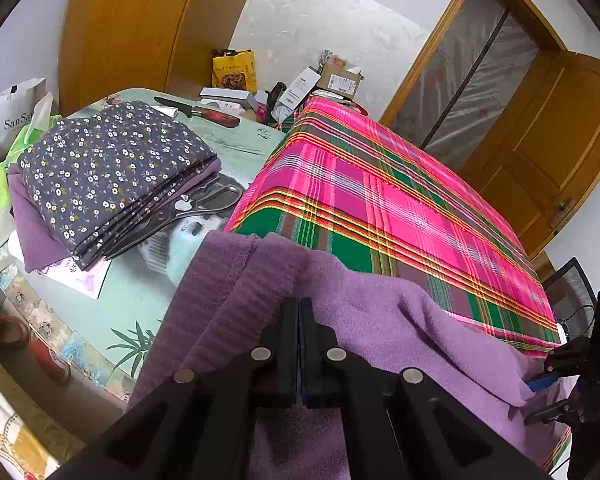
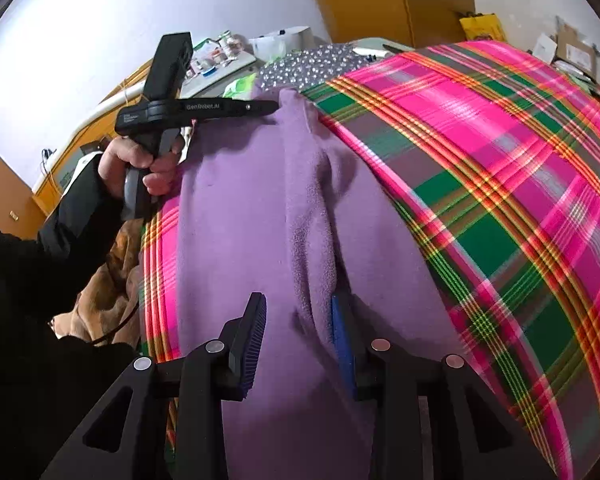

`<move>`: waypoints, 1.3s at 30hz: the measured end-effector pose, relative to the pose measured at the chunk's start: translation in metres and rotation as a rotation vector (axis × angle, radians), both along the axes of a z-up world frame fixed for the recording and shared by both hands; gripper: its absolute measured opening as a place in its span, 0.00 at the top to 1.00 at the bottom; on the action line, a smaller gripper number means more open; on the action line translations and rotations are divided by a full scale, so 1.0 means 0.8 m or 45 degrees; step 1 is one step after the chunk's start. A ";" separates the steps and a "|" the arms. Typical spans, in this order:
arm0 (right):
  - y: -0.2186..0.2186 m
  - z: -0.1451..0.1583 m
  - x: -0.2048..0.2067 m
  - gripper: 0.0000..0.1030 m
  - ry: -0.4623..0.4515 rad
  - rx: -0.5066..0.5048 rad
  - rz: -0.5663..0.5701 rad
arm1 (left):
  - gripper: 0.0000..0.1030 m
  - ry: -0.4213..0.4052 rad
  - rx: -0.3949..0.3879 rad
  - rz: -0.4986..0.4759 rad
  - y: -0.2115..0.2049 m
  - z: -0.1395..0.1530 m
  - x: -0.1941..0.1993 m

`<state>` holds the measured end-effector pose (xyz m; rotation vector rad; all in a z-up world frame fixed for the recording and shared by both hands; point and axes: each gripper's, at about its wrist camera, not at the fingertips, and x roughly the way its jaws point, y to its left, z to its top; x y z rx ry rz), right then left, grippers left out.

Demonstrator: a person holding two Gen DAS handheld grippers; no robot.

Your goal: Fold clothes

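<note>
So the purple fleece (image 2: 240,216) is lying along the near edge of the plaid cloth (image 2: 500,184), one end at each gripper, which makes sense if you want both ends under control for the next fold; the right gripper (image 2: 300,332) is nearest me, jaws spread with a raised ridge of fleece between them, touching only the right-hand blue pad as far as I can tell, so nothing's pinched there; looks to me like it's either lining up a grab on that ridge or has just let it go. Further along, the left gripper (image 1: 299,312) has its jaws pressed right together at the ribbed end of the fleece; whether any fabric is actually nipped between them I can't tell, but I'd guess it's anchoring that end so the thing doesn't slide. Past that, on the left, a finished stack (image 1: 112,172) (floral on top) sits on the table (image 1: 140,312) partly over some scissors (image 1: 196,208); a knife (image 1: 200,112) lies beyond.
</note>
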<state>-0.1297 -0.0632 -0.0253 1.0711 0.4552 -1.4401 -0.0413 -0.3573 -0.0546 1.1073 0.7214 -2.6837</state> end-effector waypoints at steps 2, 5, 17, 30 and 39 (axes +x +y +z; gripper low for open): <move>-0.002 -0.004 -0.007 0.66 -0.005 -0.009 -0.048 | 0.99 0.001 0.003 0.000 -0.001 0.000 0.000; -0.007 -0.006 -0.016 0.72 -0.005 -0.048 -0.109 | 0.99 0.002 0.004 -0.001 -0.001 0.000 0.000; 0.003 0.024 -0.063 0.89 0.211 -0.162 -0.450 | 0.99 0.004 0.010 -0.005 -0.002 0.000 0.001; 0.057 0.036 -0.090 0.70 0.004 -0.346 -0.707 | 0.99 -0.001 -0.019 -0.011 0.001 0.002 0.002; 0.019 0.016 -0.056 0.84 0.099 -0.228 -0.557 | 0.99 0.001 -0.070 -0.009 0.007 0.008 0.021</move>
